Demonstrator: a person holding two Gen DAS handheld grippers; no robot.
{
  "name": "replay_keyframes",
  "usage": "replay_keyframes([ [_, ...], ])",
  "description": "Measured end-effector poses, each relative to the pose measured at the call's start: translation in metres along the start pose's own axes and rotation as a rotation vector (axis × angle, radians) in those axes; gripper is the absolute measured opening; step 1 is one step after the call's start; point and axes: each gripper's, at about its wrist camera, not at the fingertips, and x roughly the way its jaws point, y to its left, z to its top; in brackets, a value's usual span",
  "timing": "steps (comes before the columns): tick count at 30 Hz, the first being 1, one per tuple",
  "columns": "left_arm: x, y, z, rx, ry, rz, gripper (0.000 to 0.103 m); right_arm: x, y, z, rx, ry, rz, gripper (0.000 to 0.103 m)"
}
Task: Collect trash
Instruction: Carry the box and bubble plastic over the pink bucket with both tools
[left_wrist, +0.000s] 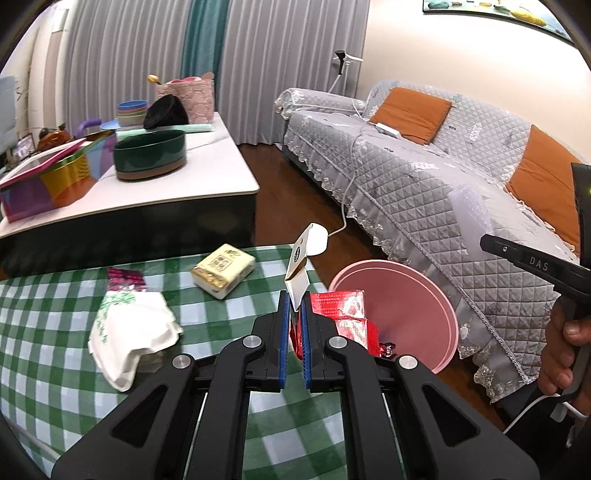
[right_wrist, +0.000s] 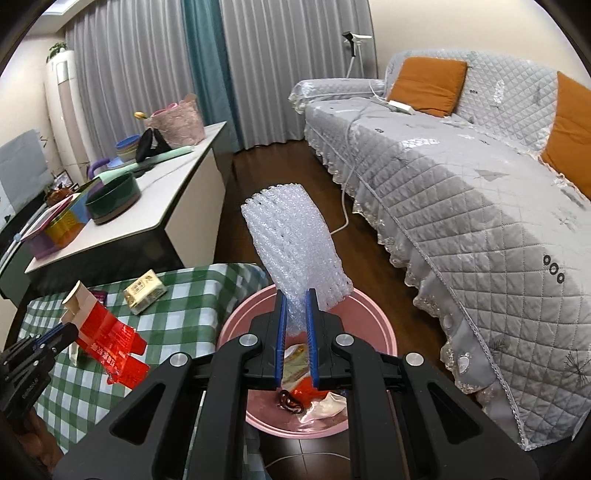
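A sheet of bubble wrap (right_wrist: 295, 243) stands upright, long axis rising away from the right gripper (right_wrist: 295, 325), whose jaws pinch its lower end above a pink bin (right_wrist: 373, 314). The left gripper (left_wrist: 294, 317) is clamped on a flattened red carton (right_wrist: 107, 339), flap tilted up. Green checked cloth (left_wrist: 55, 306) covers the near table; a quilted sofa (right_wrist: 461, 206) lines the right. The bin's contents are partly hidden.
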Motion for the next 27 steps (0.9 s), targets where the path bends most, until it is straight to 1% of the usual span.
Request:
replay_keyframes([
  [5, 0.017, -0.017, 0.005, 0.01, 0.013, -0.025, 0.006, 0.005, -0.006, 0.002, -0.007, 0.006, -0.02, 0.011],
  [11, 0.039, -0.037, 0.008, 0.018, 0.033, -0.057, 0.006, 0.016, -0.011, 0.004, -0.001, 0.022, -0.024, 0.011],
  [27, 0.096, -0.074, 0.002, 0.034, 0.108, -0.111, 0.006, 0.053, -0.028, -0.001, 0.003, 0.086, -0.046, 0.011],
])
